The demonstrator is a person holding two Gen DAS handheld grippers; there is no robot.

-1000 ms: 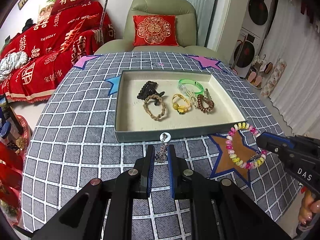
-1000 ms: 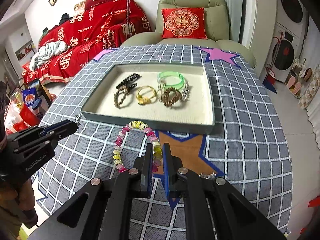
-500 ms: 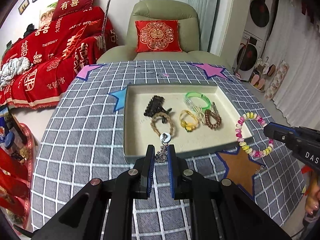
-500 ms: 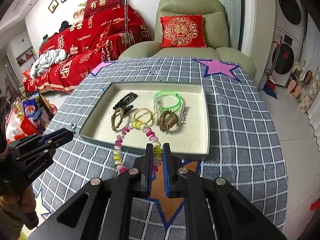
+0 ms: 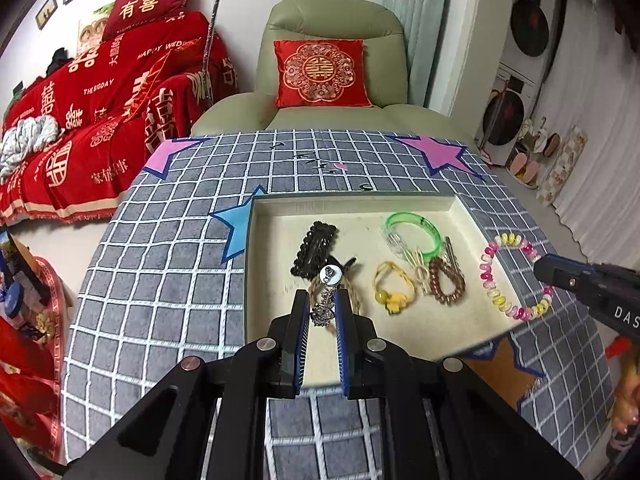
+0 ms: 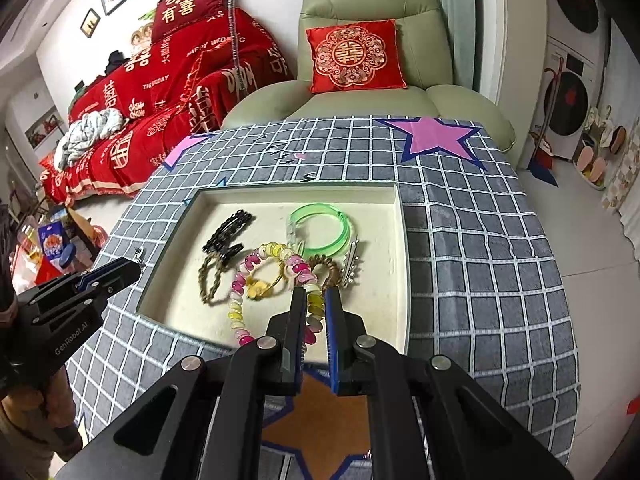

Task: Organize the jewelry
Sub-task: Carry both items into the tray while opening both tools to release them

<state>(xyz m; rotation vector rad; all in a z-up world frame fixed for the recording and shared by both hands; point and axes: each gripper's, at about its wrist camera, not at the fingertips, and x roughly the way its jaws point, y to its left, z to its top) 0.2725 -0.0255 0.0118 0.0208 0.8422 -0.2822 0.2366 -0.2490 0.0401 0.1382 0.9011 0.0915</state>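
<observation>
grid tablecloth [image 5: 168,280] (sofa [image 5: 100,120] behind) | left gripper [image 5: 322,312] fingers clamp charm [image 5: 325,304] | right gripper [image 6: 316,308] fingers clamp bracelet [image 6: 276,280]

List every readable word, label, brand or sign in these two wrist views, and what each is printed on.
"DAS", cut off by the frame edge: right gripper body.
"GenRobot.AI": left gripper body.
"有喜": red pillow on the sofa.
"HAPPY WED…" and "THE DAY": red sofa throw, partly folded.
"囍": red cushion on the armchair.
Blue snack bag on the floor: print too blurred to read.
</observation>
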